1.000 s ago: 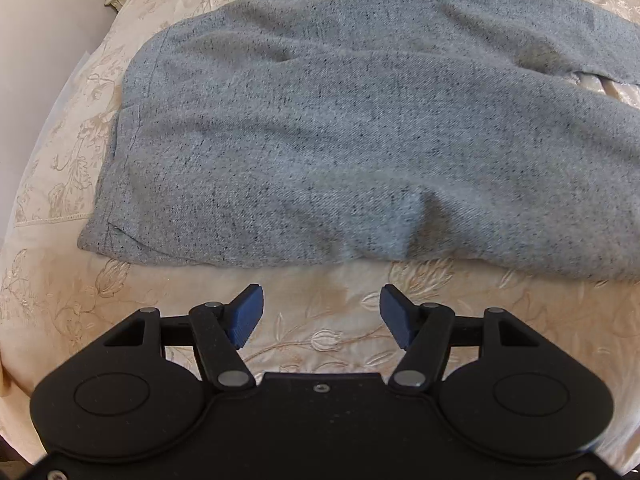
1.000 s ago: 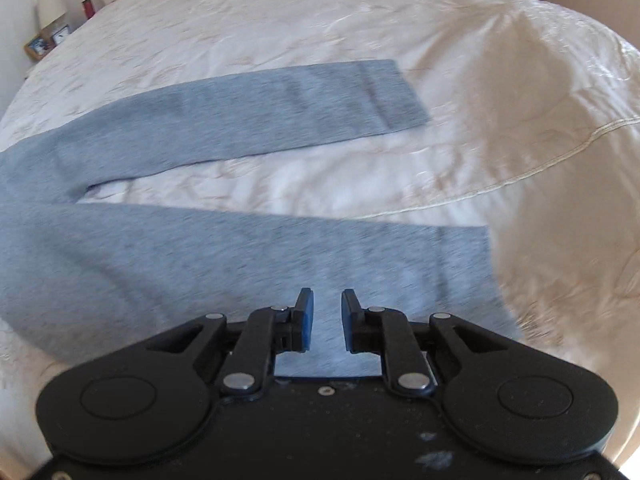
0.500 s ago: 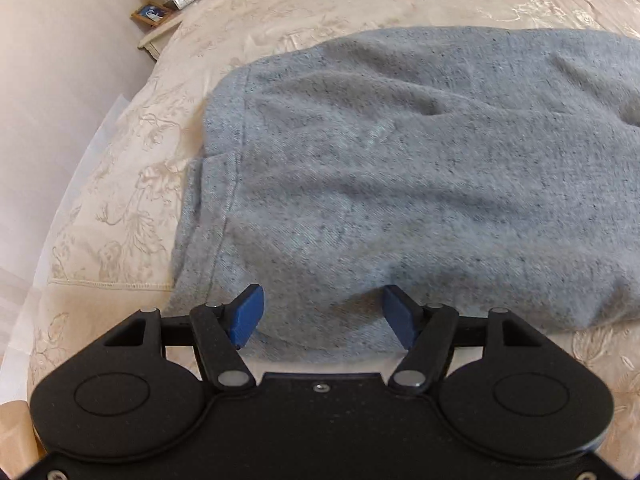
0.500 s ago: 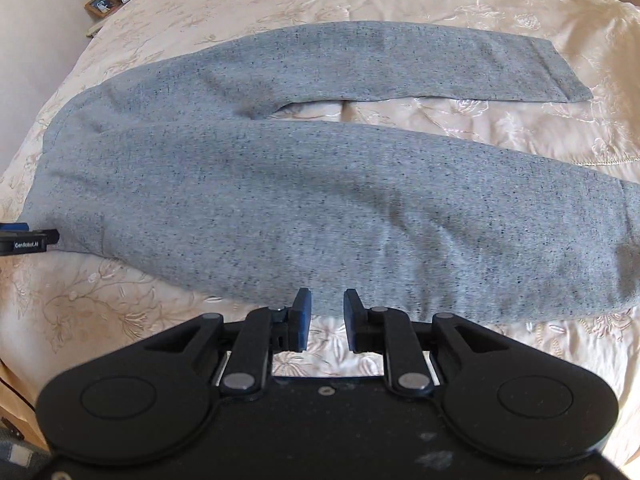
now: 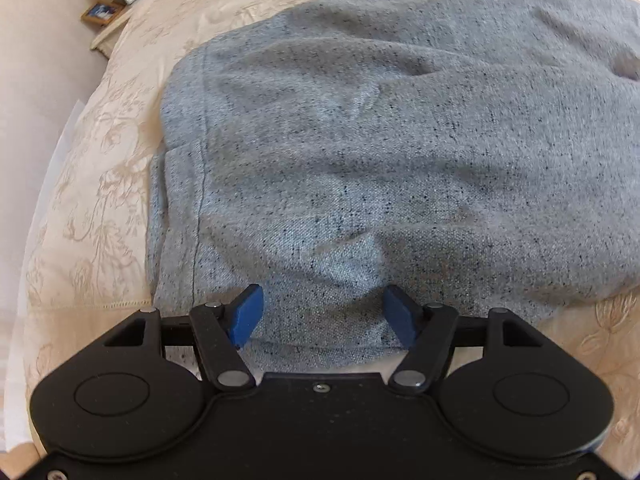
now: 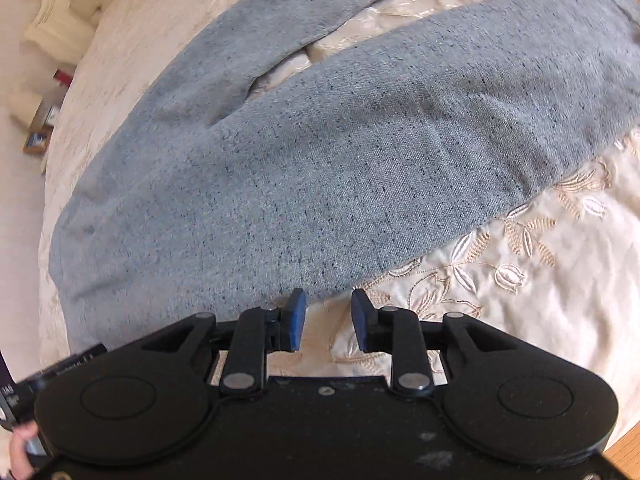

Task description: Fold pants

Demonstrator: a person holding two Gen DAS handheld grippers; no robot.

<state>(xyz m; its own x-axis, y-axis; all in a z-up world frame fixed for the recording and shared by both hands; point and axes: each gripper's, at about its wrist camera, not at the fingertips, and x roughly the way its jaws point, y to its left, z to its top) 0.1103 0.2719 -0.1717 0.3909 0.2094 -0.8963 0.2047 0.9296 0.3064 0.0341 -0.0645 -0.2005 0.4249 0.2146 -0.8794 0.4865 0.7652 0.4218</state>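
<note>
Grey speckled pants [image 5: 380, 160] lie spread flat on a cream embroidered bedspread [image 5: 100, 200]. In the left wrist view the waistband end sits at the left, and my left gripper [image 5: 322, 312] stands open right over the near edge of the waist; cloth lies between its blue pads [image 5: 246, 314], which do not press on it. In the right wrist view the pants [image 6: 320, 168] show both legs running to the upper right. My right gripper [image 6: 327, 314] hovers at the near edge of the nearer leg, its jaws opening, with only bedspread [image 6: 540, 280] between them.
A bedside table [image 5: 108, 12] with a picture frame and a lamp stands beyond the bed at the upper left. The other gripper's body and a fingertip [image 6: 20, 440] show at the lower left of the right wrist view. The bed's edge runs along the left.
Both grippers have come in over the pants' near edge: the left onto the waist corner, the right rolling and swinging towards the waist-side part of the near leg. The right jaws have widened.
</note>
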